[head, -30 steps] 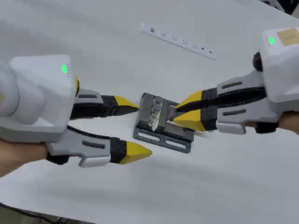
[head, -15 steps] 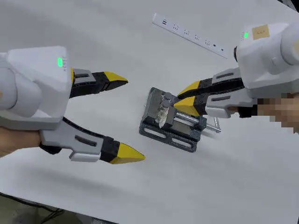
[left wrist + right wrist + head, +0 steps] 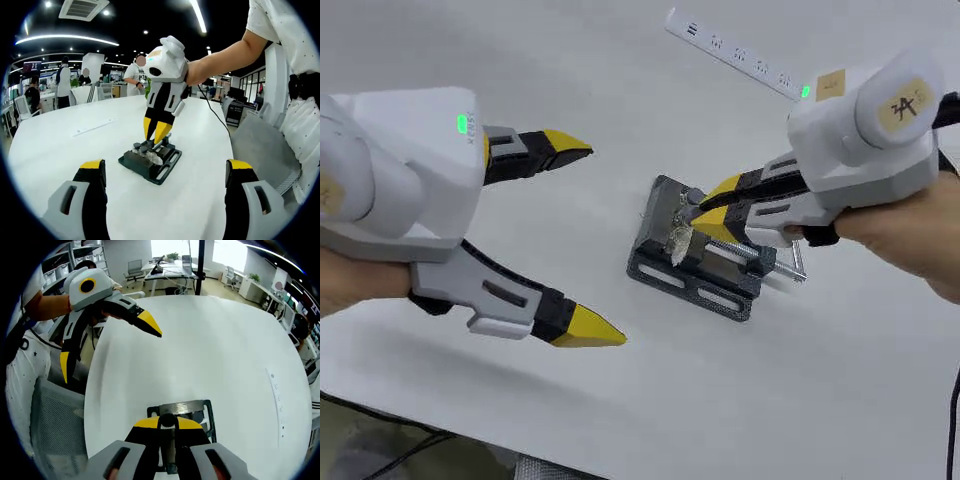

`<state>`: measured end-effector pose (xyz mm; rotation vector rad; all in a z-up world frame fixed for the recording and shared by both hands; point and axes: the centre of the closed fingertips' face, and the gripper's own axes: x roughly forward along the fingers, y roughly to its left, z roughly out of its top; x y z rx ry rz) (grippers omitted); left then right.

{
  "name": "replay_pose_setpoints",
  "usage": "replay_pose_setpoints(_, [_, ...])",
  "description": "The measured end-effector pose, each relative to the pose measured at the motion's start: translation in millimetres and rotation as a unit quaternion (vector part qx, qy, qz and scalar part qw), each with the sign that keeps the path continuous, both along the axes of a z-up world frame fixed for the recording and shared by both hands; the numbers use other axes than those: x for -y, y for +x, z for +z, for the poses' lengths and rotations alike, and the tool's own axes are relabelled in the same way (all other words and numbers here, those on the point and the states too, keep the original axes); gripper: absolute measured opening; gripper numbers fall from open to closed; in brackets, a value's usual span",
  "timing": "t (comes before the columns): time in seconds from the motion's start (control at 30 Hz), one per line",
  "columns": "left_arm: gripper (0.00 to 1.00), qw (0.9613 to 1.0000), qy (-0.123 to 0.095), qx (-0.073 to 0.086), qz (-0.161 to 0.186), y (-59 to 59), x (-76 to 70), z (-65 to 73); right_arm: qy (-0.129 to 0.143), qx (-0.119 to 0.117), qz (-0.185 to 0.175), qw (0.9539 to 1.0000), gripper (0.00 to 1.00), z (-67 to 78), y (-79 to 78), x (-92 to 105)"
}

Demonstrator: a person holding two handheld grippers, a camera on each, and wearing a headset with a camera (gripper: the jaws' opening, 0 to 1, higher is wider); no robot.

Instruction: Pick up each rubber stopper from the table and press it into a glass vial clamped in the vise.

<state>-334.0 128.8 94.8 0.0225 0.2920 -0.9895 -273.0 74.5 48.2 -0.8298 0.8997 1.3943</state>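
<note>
One vise [image 3: 688, 282] clamps one glass vial [image 3: 677, 243] just below the right gripper [image 3: 700, 207], whose fingers pinch one rubber stopper [image 3: 694, 196]. The left gripper [image 3: 604, 245] gapes wide, empty.

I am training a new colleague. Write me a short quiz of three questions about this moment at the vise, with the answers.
1. True or false: the left gripper has its jaws spread wide and holds nothing.
2. What is between the jaws of the right gripper? A) a rubber stopper B) a screwdriver C) nothing
3. Fill the gap: the glass vial stands clamped in the ____.

Key: 1 true; 2 A; 3 vise.
</note>
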Motion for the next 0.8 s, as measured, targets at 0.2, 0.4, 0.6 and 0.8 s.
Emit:
replay_pose_setpoints(0.2, [0.99,1.0,-0.004,-0.001,0.002,-0.2,-0.4,-1.8,-0.016,0.003,0.009,0.9998,0.05,-10.2,-1.7,3.2])
replay_pose_setpoints(0.4, [0.99,1.0,-0.007,-0.002,0.003,-0.4,0.0,-1.9,-0.028,0.005,0.015,0.9995,0.05,-16.5,-2.3,5.5])
replay_pose_setpoints(0.6, [0.99,0.9999,-0.01,-0.004,0.003,-1.2,1.1,-1.9,-0.034,0.008,0.021,0.9991,0.05,-18.5,-2.4,6.1])
replay_pose_setpoints(0.8, [0.98,0.9999,-0.013,-0.006,0.002,-2.5,3.2,-1.9,-0.04,0.014,0.031,0.9986,0.05,-18.6,-2.8,6.2])
